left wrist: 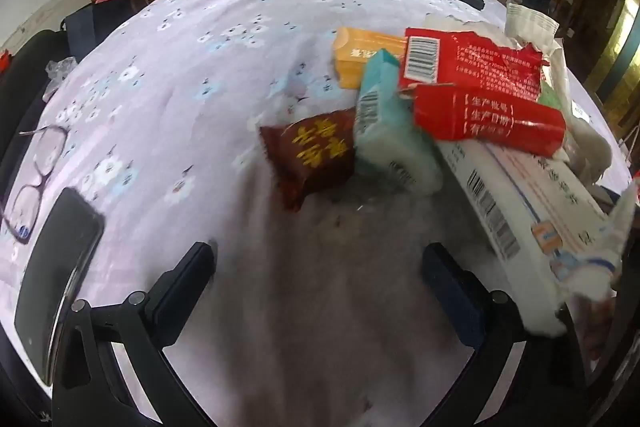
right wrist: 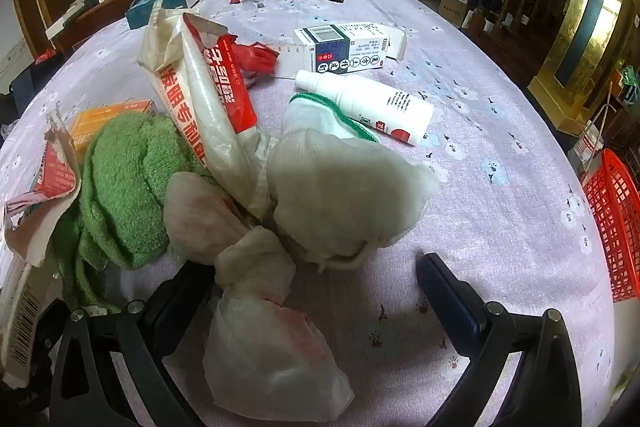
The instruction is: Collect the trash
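In the left wrist view, trash lies piled on the floral tablecloth: a dark red sachet (left wrist: 314, 155), a teal box (left wrist: 384, 123), an orange box (left wrist: 366, 55), torn red wrappers (left wrist: 488, 107) and a white barcode box (left wrist: 520, 203). My left gripper (left wrist: 316, 267) is open and empty, just short of the sachet. In the right wrist view, crumpled white tissues (right wrist: 344, 195), a thin plastic bag (right wrist: 272, 347), a green towel (right wrist: 128, 183) and a long white-red wrapper (right wrist: 204, 99) lie in a heap. My right gripper (right wrist: 316, 283) is open, with the tissue and bag between its fingers.
A phone (left wrist: 56, 279) and glasses (left wrist: 36, 179) lie at the left. A white spray bottle (right wrist: 368, 103), its carton (right wrist: 344, 53), a green-edged cloth (right wrist: 320, 115) and a tissue box (right wrist: 168, 3) sit on the table. A red basket (right wrist: 616, 227) stands at the right edge.
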The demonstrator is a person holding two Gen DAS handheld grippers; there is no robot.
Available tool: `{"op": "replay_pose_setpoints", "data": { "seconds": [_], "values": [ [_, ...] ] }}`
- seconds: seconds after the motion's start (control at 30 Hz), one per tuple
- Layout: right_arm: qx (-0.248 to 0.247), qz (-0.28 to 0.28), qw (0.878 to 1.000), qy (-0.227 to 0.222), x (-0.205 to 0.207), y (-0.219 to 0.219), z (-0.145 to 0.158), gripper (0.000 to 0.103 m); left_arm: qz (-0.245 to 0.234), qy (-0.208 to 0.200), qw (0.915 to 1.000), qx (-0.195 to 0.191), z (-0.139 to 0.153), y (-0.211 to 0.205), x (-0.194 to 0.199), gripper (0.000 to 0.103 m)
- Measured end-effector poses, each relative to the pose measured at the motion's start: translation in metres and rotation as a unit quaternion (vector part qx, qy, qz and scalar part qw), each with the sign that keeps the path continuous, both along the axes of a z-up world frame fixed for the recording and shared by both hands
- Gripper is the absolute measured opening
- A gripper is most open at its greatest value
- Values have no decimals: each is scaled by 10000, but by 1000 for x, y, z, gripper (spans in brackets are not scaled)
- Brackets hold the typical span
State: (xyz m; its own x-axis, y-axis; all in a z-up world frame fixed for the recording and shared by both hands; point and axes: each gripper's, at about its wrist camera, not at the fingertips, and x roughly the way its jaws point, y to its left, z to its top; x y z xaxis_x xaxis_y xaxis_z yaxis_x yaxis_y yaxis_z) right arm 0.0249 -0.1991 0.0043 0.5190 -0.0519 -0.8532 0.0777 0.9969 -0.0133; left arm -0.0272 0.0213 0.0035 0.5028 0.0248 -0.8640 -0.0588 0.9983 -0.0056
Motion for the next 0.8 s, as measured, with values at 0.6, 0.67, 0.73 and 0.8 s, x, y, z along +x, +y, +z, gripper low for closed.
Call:
{"op": "replay_pose_setpoints", "data": {
  "seconds": [0.6,0.67,0.73,0.8],
  "values": [
    [103,1107,9936,204,-39,-34,38,102,388,-866,9949,327,73,-12,-70,103],
    [79,1238,9923,-9,-59,-47,54,102,379,-956,9941,334,83,-29,-80,103],
    [-14,1323,9909,-246,-76,-60,71,102,362,-1056,9931,364,93,-45,-90,103],
    [-72,1347,9896,-497,-91,-75,87,102,390,-1209,9913,349,104,-60,-103,103]
  ]
}}
